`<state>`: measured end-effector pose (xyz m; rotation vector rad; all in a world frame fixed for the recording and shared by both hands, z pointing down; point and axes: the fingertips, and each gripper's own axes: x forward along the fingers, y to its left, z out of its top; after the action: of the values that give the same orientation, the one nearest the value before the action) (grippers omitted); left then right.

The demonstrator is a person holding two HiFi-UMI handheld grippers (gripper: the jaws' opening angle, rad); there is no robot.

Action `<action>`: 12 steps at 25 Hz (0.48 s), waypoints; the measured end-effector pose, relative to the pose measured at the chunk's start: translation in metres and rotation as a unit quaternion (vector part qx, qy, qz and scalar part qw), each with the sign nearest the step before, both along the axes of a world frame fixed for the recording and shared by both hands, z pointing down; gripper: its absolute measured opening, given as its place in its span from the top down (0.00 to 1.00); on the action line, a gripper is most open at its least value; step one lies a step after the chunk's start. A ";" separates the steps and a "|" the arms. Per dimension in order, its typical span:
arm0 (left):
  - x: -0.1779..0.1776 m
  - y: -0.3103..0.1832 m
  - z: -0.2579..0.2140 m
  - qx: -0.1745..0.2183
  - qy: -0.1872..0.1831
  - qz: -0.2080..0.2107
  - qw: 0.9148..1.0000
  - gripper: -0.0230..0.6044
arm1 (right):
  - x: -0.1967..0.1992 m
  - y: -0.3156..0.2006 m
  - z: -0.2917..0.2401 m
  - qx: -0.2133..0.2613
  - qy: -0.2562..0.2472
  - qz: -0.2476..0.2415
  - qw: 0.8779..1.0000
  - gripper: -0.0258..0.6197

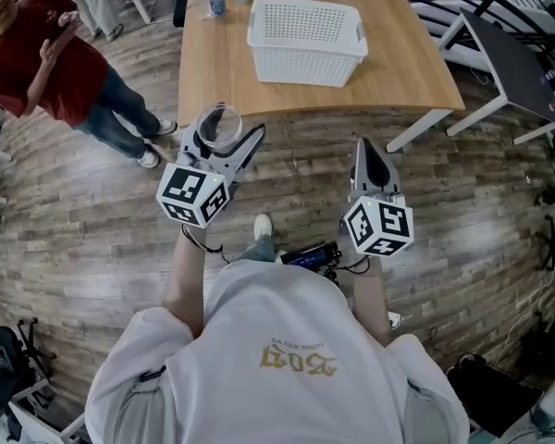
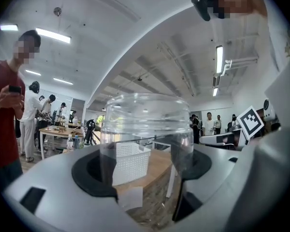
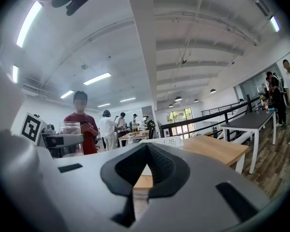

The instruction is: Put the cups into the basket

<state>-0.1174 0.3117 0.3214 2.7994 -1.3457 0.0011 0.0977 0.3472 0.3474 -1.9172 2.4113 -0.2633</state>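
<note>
Your left gripper (image 1: 224, 139) is clamped on a clear cup (image 1: 218, 123); your right gripper (image 1: 370, 160) is closed on nothing. You're at the carry step. The table (image 1: 407, 63) stands well ahead, with the basket (image 1: 301, 63) on it. Next, bring the cup over the rim, lower it and let go. The cup stands upright with its long axis vertical, mouth probably up.
</note>
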 end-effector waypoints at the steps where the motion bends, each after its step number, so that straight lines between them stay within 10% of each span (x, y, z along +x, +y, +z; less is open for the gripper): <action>1: 0.000 -0.004 -0.001 0.001 0.001 0.000 1.000 0.41 | 0.000 -0.004 0.000 0.001 0.001 -0.001 1.000 0.94; 12: 0.002 -0.064 -0.006 0.007 0.000 0.016 1.000 0.41 | -0.005 -0.063 -0.003 -0.002 -0.001 0.014 1.000 0.95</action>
<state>-0.1159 0.2476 0.3150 2.8311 -1.3063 -0.0077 0.0926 0.2839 0.3447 -1.9506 2.3812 -0.2697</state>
